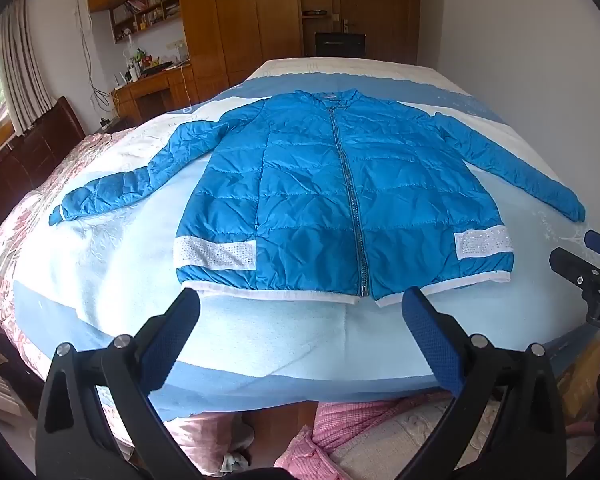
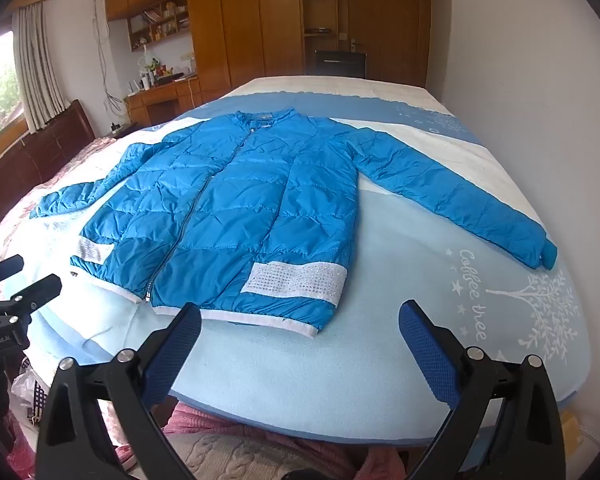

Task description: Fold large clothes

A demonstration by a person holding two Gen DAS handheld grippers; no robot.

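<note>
While the blue puffer jacket (image 1: 340,200) lies zipped and face-up on the bed (image 1: 260,352), both sleeves spread out to the sides, you are at the very start: nothing is folded yet. Your left gripper (image 1: 300,320) hangs just short of the white hem with its jaws wide apart and empty, and your right gripper (image 2: 300,328) does likewise near the hem's right corner. Judging from this, your next move is likely a sleeve: reach out to the right cuff (image 2: 540,252), pinch it, and bring it across the chest. The padded fabric may spring back.
</note>
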